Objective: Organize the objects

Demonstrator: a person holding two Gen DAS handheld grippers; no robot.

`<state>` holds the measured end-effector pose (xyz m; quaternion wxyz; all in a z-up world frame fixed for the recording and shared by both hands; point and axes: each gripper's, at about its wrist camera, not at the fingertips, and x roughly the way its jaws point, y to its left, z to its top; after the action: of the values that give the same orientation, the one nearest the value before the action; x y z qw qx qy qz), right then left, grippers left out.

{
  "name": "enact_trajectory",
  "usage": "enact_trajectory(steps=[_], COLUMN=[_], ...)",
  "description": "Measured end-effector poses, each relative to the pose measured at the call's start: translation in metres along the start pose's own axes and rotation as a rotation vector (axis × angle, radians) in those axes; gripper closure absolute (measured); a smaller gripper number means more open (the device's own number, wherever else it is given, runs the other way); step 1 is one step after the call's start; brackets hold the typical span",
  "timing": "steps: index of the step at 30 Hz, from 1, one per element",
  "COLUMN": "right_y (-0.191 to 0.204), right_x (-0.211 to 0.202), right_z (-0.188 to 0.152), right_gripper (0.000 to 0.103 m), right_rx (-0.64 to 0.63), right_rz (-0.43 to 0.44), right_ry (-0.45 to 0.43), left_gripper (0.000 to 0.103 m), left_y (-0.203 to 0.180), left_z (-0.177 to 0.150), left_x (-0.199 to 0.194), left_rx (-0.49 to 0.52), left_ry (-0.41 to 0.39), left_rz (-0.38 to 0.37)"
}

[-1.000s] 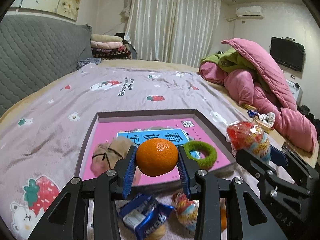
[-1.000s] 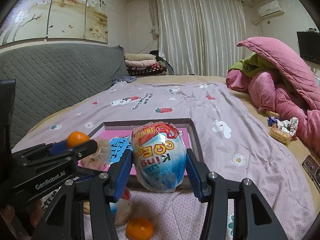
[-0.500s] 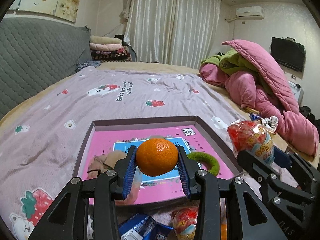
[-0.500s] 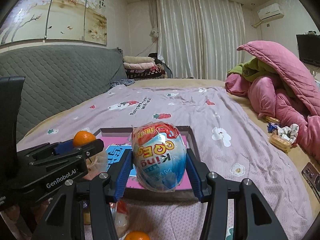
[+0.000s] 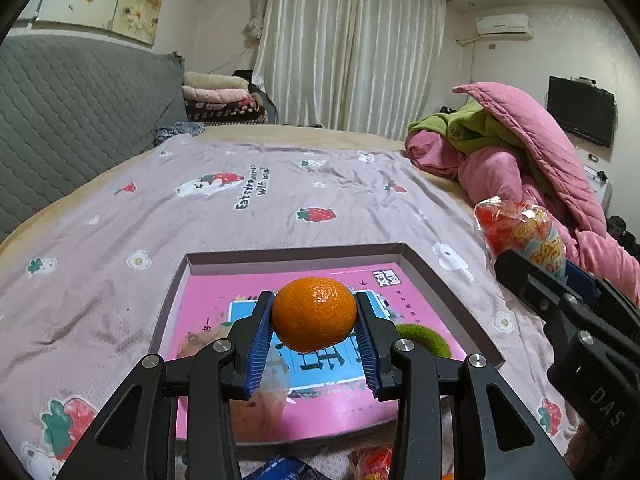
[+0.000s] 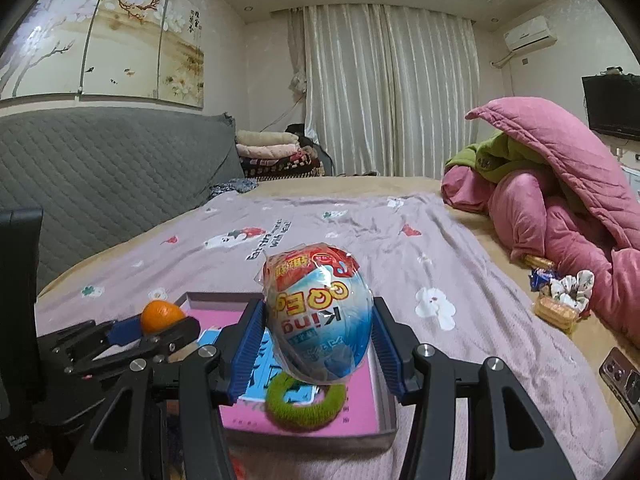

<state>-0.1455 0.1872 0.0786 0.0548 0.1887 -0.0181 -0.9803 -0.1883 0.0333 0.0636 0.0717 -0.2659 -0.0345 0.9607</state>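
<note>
Carrying step: left gripper clamps an orange, right gripper clamps a wrapped egg, both above the tray. Next likely: lower, release inside.

One orange is clamped in the left tool, and one wrapped toy egg sits clamped in the right tool. One shallow tray lies on the bed, holding one pink book, one green hair ring near its right side, and one bagged brownish item at its near left. At the near edge, partly hidden, are one blue packet and one second wrapped egg. Far right: one pile of pink and green quilts.
</note>
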Motion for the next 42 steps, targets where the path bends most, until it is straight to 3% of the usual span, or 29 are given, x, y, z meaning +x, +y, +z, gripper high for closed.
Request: enact_trajectory(steps=[12, 28, 42], right_y=[-0.003, -0.034, -0.031], right_x=[0.019, 0.039, 0.050], right_z=[0.005, -0.019, -0.037], right_gripper=[0.050, 0.050, 0.050], right_rx=[-0.010, 0.049, 0.011], right_rz=[-0.033, -0.075, -0.086], right_ry=[0.013, 0.169, 0.271], left_gripper=[0.063, 0.063, 0.063], left_y=[0.003, -0.002, -0.008], left_z=[0.004, -0.014, -0.027], left_x=[0.024, 0.040, 0.052], left_rx=[0.000, 0.037, 0.059], left_ry=[0.056, 0.172, 0.247], left_rz=[-0.007, -0.050, -0.048])
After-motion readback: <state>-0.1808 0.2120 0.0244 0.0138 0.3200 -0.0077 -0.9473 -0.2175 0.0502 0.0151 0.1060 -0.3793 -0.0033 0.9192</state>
